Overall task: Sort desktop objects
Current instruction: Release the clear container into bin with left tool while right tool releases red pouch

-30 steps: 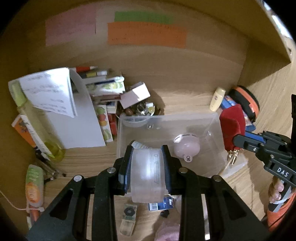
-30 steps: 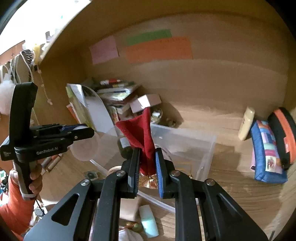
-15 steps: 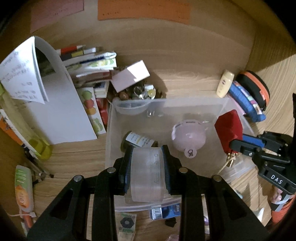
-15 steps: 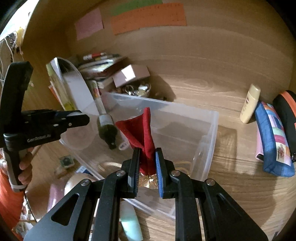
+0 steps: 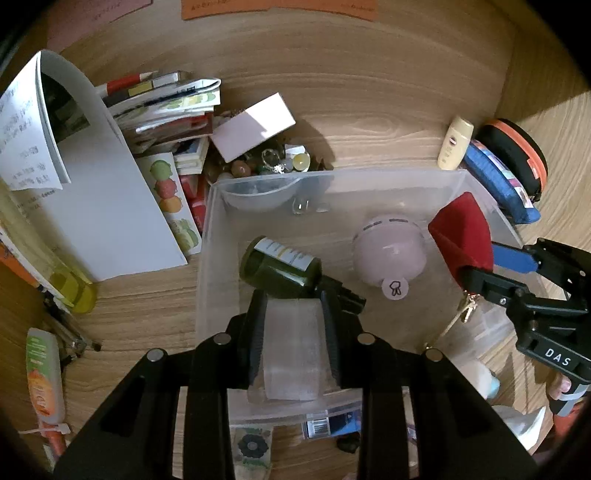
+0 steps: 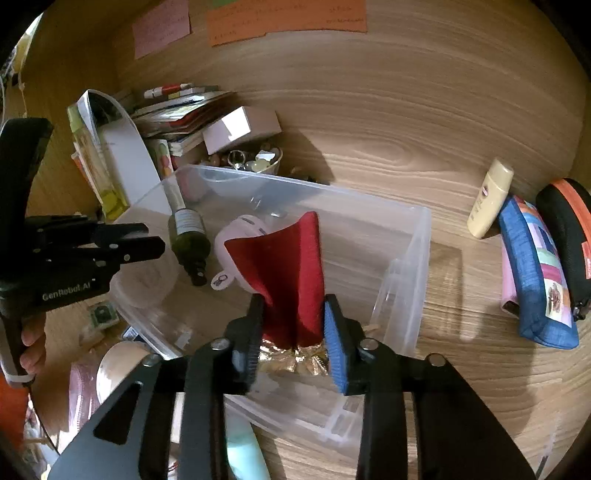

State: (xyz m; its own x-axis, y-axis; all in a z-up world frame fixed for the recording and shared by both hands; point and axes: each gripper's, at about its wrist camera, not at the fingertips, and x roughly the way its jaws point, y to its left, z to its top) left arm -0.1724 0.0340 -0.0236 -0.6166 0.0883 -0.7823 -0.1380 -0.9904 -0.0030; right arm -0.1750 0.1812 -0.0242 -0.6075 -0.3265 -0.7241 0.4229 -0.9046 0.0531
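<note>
Bottle (image 5: 279,267) (lying) left of dome (image 5: 388,251) in bin (image 5: 214,236); books (image 5: 166,99) behind.

sticky-note text (image 6: 288,16): too blurred to read | gold item (image 6: 291,356): mostly hidden behind red pouch (image 6: 284,280)

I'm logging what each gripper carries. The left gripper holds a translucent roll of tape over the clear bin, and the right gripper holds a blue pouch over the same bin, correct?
Not quite: the pouch in the right gripper is red, not blue, as the right wrist view shows. The blue pouch lies on the desk outside the clear bin. The left gripper does hold the translucent roll of tape over that bin.
</note>
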